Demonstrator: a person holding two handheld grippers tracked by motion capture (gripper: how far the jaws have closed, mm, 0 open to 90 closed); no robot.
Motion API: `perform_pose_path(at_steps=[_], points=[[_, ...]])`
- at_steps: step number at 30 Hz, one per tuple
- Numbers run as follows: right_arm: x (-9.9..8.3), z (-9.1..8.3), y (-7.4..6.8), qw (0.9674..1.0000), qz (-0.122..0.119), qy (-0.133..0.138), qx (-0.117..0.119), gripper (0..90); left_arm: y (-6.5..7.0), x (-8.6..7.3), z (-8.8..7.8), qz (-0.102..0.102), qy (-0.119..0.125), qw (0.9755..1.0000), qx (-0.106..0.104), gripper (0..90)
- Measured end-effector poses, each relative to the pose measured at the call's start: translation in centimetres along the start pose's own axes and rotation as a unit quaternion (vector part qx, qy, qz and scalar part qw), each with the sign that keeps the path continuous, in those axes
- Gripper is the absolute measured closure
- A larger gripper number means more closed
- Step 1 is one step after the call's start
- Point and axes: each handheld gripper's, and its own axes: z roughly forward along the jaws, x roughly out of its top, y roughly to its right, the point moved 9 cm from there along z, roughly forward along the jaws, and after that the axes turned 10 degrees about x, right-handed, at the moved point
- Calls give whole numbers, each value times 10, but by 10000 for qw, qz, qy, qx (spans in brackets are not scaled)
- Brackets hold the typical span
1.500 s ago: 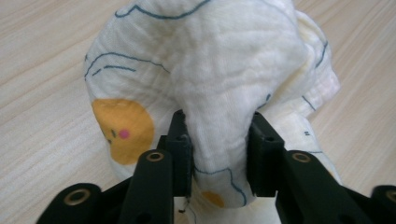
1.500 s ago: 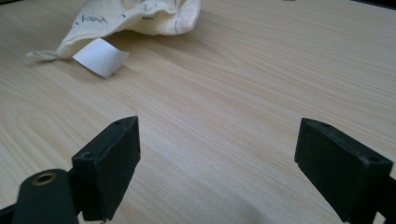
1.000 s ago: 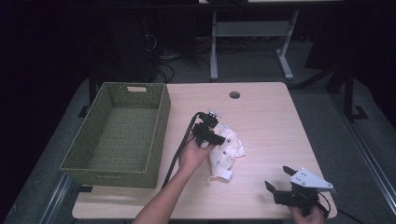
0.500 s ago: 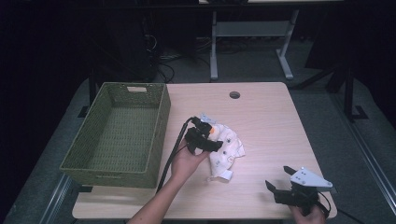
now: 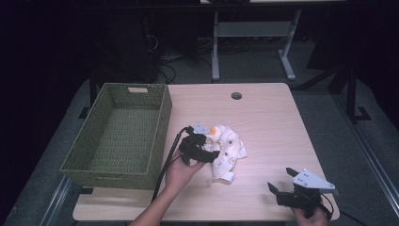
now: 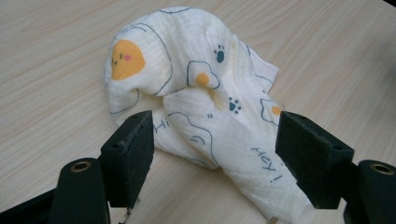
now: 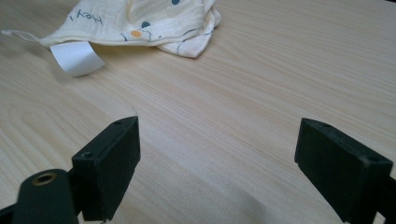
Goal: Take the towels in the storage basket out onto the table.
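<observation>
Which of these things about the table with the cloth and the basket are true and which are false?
1. The green basket has nothing in it. True.
2. The cloth is inside the basket. False: it lies crumpled on the table, beside the basket.
3. The left tool is open with the cloth between its jaws. True.
4. The right tool is holding the cloth. False: it is open over bare wood, apart from the cloth.
5. The cloth is plain blue. False: it is cream with egg and paw prints.

Crumpled printed cloth (image 5: 226,151) (perhaps muslin), mid-table
</observation>
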Motion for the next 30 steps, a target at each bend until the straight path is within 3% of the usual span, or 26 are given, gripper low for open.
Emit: perform_pose_path(at_steps=[8, 24, 30], points=[[0, -1, 1, 10000, 22, 11, -8, 138, 10, -13, -13, 183, 162, 9997, -79, 247], [0, -1, 1, 10000, 28, 24, -40, 138, 9, -44, -30, 371, 201, 9991, -8, 242], [0, -1, 1, 10000, 27, 13, -39, 138, 6, -56, -38, 236, 222, 9995, -69, 242]])
